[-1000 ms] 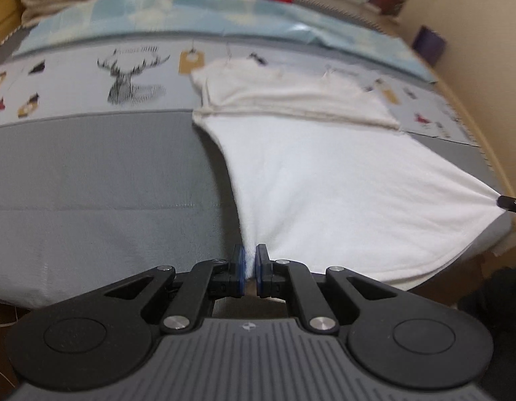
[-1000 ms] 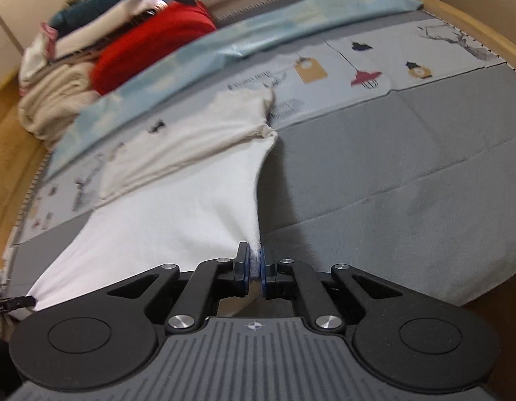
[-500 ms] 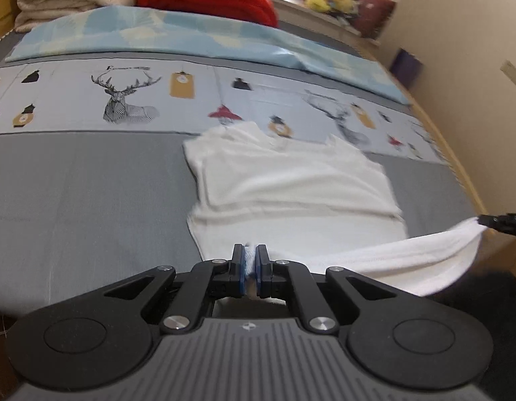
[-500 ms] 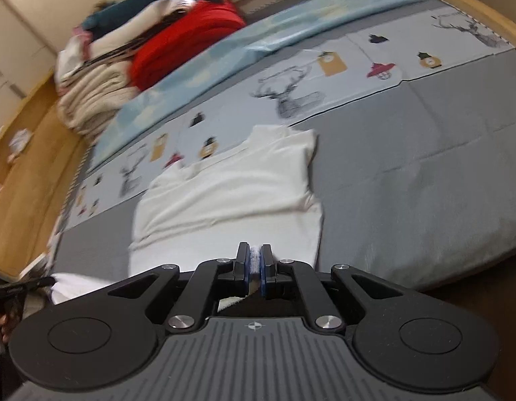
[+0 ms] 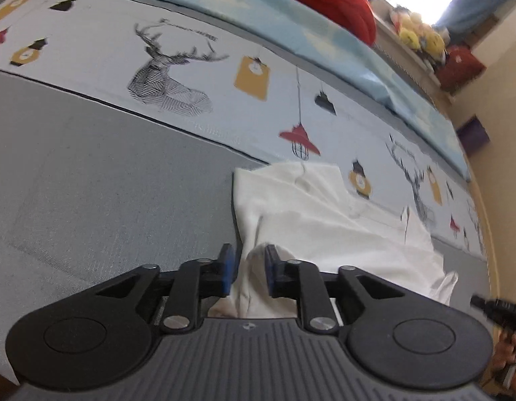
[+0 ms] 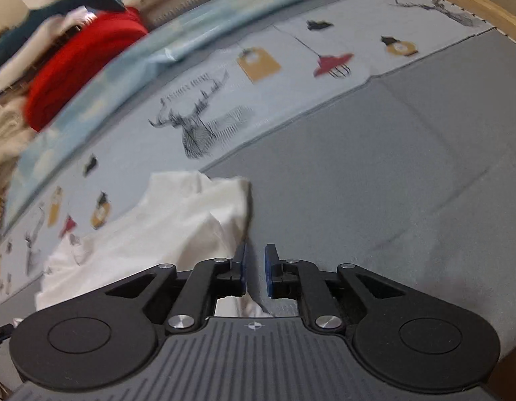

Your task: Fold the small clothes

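both jaws opening: left gripper (image 5: 247, 269) astride white garment (image 5: 325, 234) fold; right gripper (image 6: 255, 272) beside its edge; only right view shows stacked clothes (image 6: 81, 63).

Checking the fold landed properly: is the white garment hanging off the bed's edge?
No, the white garment lies bunched on the grey bedspread, folded over itself.

My left gripper (image 5: 248, 269) and right gripper (image 6: 255, 272) — black linkages, silver screws, blue pads, ribbed grey housing below.
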Available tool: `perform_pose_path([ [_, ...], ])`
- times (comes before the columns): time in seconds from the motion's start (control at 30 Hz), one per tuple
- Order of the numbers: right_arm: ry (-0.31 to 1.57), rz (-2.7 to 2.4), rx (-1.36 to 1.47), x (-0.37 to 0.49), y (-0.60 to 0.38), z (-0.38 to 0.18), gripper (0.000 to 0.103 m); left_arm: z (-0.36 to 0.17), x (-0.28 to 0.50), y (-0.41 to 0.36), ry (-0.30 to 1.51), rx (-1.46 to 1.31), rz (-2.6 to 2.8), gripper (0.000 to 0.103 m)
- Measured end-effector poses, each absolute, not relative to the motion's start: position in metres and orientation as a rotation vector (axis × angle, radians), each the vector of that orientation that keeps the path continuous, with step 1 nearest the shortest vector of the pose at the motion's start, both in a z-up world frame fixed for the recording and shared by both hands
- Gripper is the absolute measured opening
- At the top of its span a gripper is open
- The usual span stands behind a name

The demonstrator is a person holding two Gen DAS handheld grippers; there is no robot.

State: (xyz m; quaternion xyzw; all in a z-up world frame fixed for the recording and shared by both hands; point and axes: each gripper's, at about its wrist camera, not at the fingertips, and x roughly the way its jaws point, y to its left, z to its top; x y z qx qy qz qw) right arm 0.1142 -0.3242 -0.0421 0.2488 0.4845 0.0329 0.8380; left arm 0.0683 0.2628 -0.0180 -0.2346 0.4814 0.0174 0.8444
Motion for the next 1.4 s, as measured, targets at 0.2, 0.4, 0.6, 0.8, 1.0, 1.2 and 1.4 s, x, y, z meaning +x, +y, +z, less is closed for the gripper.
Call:
perform_pose_path([
  [0.2,1.081,0.158,0.354,0.117,-0.296,-0.062,0.023,-0.043,0.074,0.240,1.099,-0.345,0.024,0.032],
  [0.4,1.043,0.194,0.297,0.133,-0.271,-0.063,0.031,-0.051,0.089,0.228,1.086,-0.335,0.034,0.036],
  [0.6,1.032,0.192,0.260,0.155,-0.251,-0.066,0.031,-0.050,0.112,0.219,1.044,-0.377,0.052,0.036],
  [0.8,0.998,0.183,0.254,0.168,-0.243,-0.063,0.007,-0.053,0.128,0.215,1.045,-0.355,0.061,0.014],
  [1.0,0.790,0.082,0.392,0.173,-0.265,-0.035,0.006,-0.027,0.131,0.226,0.874,-0.369,0.140,0.014],
  [1.2,0.709,-0.023,0.433,0.187,-0.264,-0.033,0.006,-0.010,0.142,0.213,0.741,-0.327,0.178,0.014],
  [1.4,0.722,-0.082,0.399,0.201,-0.248,-0.039,0.034,-0.011,0.151,0.221,0.755,-0.384,0.232,0.018],
])
